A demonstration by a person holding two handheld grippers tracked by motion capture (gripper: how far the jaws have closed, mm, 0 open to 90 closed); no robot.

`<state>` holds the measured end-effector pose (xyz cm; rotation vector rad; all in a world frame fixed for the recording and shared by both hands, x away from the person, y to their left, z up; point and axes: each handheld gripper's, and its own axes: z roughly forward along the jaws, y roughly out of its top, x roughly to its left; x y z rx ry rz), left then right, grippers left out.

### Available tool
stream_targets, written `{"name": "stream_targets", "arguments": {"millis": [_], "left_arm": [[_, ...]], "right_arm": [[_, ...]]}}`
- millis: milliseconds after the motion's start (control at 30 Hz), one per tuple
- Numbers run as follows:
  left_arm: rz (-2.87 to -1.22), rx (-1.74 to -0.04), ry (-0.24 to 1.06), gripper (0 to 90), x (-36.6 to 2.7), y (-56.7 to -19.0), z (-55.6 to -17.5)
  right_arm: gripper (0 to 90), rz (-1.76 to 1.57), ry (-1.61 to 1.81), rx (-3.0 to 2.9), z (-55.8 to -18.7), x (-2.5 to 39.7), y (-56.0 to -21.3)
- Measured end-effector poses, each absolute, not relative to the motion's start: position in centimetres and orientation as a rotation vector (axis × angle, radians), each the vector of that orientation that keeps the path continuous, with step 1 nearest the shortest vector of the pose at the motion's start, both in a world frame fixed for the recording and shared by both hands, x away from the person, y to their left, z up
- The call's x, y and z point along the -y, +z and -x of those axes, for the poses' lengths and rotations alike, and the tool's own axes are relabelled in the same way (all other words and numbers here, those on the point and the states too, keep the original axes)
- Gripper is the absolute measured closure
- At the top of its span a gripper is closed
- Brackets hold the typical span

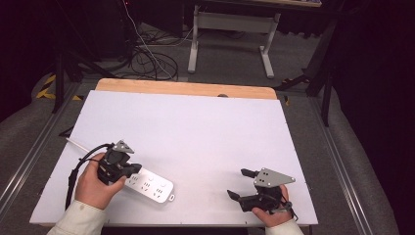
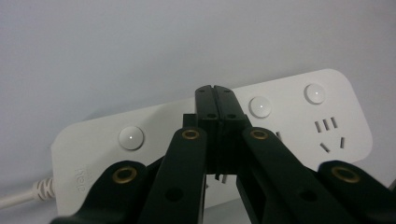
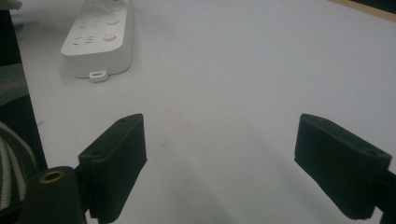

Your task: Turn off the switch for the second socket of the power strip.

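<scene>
A white power strip [image 1: 149,185] lies flat near the table's front left, with round white buttons [image 2: 131,138] beside its sockets. My left gripper [image 1: 135,169] is held low over the strip's left end. In the left gripper view its two black jaws are pressed together, the left gripper [image 2: 215,93] tips just above the power strip [image 2: 163,126] with nothing between them. My right gripper [image 1: 237,183] rests at the front right, wide open and holding nothing. In the right gripper view the right gripper [image 3: 229,163] points across bare table toward the power strip [image 3: 100,37], well apart from it.
The white table board [image 1: 195,127] has a wooden strip [image 1: 186,88] along its far edge. The strip's white cord [image 2: 21,197] leaves its left end. Beyond the table are a desk frame [image 1: 232,29] and floor cables [image 1: 147,58].
</scene>
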<state>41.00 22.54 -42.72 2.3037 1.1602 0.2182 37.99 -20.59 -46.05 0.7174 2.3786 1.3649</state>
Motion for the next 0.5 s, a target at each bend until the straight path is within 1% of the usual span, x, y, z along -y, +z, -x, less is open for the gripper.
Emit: {"name": "stream_targets", "arguments": {"millis": [333, 500], "left_arm": [[-2.351, -1.211, 0.220, 89.9, -21.85, -43.22, -41.77], [-2.360, -1.207, 0.220, 90.0, -21.65, -43.25, -41.78]], "right_arm": [[17.3, -0.711, 1.360, -2.387, -38.01, 20.50, -46.08], [17.3, -0.711, 1.362, -2.388, -38.02, 20.55, -46.09]]}}
